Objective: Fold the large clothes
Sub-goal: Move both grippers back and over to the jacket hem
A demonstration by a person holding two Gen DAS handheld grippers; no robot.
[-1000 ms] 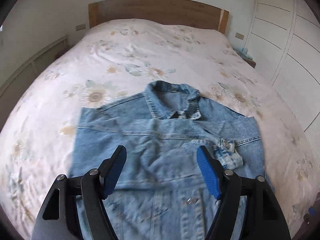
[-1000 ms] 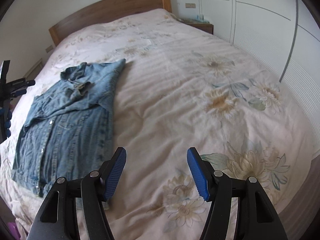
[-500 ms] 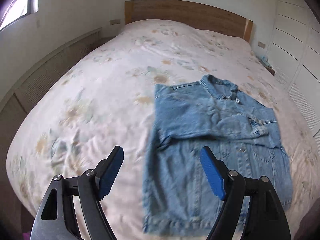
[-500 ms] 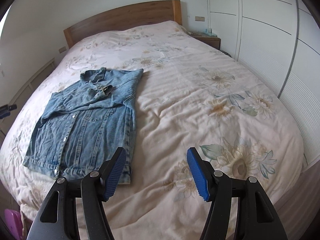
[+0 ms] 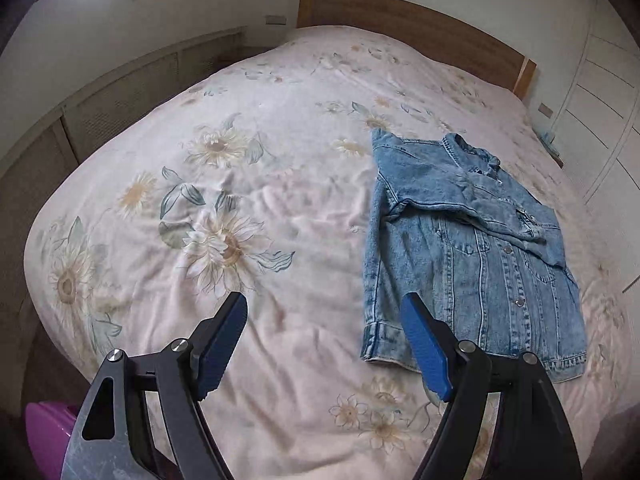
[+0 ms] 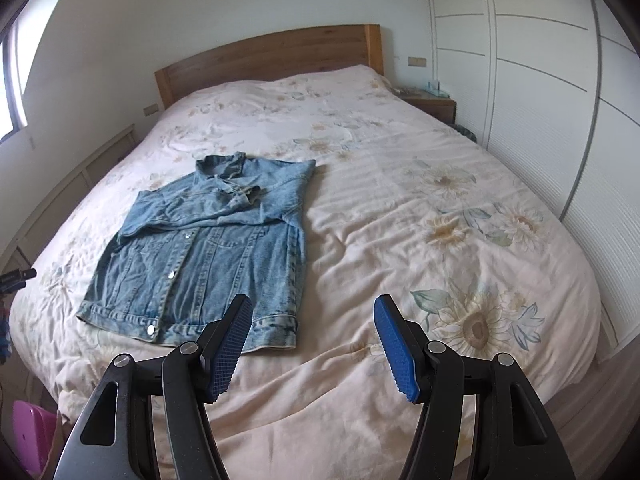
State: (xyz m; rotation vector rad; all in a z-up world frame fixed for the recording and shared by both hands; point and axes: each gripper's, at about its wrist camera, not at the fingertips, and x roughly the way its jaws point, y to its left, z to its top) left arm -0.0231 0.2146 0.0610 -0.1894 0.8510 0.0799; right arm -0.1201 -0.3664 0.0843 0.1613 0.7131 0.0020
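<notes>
Two tools hang over the bed (image 6: 400, 208), each with jaws spread and nothing between them. The denim jacket (image 6: 208, 248) lies flat, buttoned front up, sleeves folded across the chest, apparently laid out for a further fold. It sits ahead-right of the left tool (image 5: 324, 344) and ahead-left of the right tool (image 6: 314, 344), touching neither.

free: bedspread (image 6: 400, 208) right of denim jacket (image 6: 208, 248) | obstacle: headboard (image 6: 272, 56)
</notes>
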